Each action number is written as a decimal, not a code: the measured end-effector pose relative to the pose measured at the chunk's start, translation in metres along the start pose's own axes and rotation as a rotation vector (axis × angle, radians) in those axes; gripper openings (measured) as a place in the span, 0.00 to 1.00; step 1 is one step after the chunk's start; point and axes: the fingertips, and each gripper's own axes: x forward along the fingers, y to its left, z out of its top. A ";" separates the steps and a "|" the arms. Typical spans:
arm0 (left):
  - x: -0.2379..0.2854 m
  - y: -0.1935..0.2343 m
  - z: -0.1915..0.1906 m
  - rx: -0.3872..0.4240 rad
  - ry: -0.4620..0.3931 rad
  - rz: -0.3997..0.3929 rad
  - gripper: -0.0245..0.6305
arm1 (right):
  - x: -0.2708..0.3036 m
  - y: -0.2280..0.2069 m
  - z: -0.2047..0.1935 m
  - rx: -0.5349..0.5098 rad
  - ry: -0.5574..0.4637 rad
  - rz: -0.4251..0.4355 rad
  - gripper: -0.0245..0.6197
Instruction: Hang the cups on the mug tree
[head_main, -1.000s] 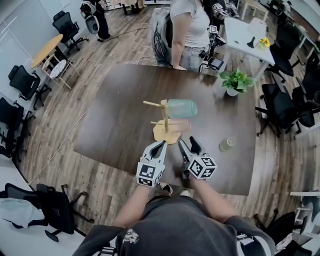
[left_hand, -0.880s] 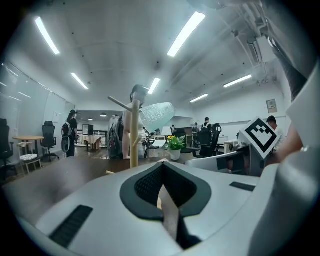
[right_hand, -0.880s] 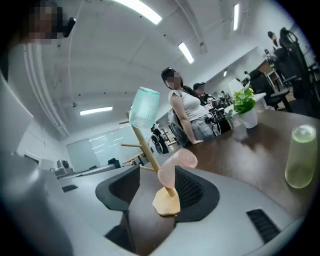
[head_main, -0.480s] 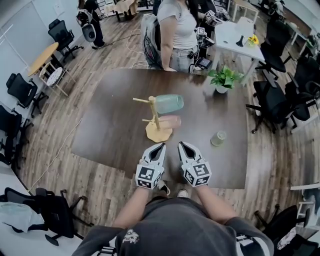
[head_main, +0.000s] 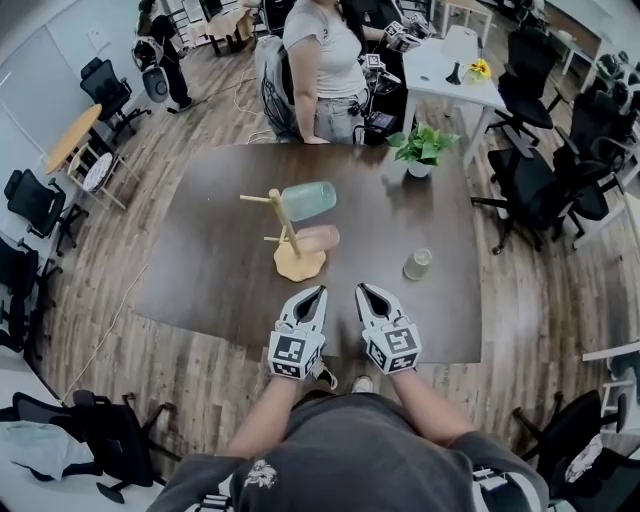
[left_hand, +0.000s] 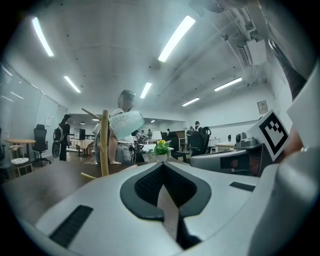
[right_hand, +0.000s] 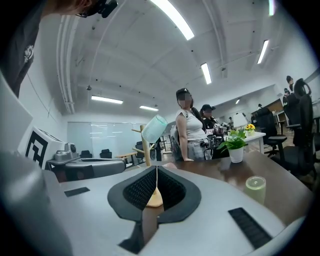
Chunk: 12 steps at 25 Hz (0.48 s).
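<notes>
Wooden mug tree (head_main: 298, 266): teal cup (head_main: 308, 200), pink cup (head_main: 318, 238) hung.

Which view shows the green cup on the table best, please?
The right gripper view: the green cup stands close, upright and unblocked. The head view shows it small from above; the left gripper view misses it.

Illumination: bright, even, cool white, from long ceiling strip lights (left_hand: 175, 37) that burn out to plain white in both gripper views; shadows soft and faint, with a dull sheen on the dark table (head_main: 215, 270). Optics: heavy fisheye throughout, straight lines bowed toward the edges, corners black in the gripper views, nearest foreground soft, far room fairly sharp.
</notes>
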 end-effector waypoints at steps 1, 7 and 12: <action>0.001 -0.004 0.000 0.001 0.000 -0.006 0.04 | -0.003 -0.003 0.001 -0.001 -0.004 -0.007 0.08; 0.013 -0.030 0.004 0.004 -0.003 -0.035 0.04 | -0.027 -0.024 0.004 -0.008 -0.018 -0.041 0.08; 0.023 -0.047 0.005 0.007 -0.003 -0.055 0.04 | -0.044 -0.041 0.004 -0.023 -0.023 -0.080 0.08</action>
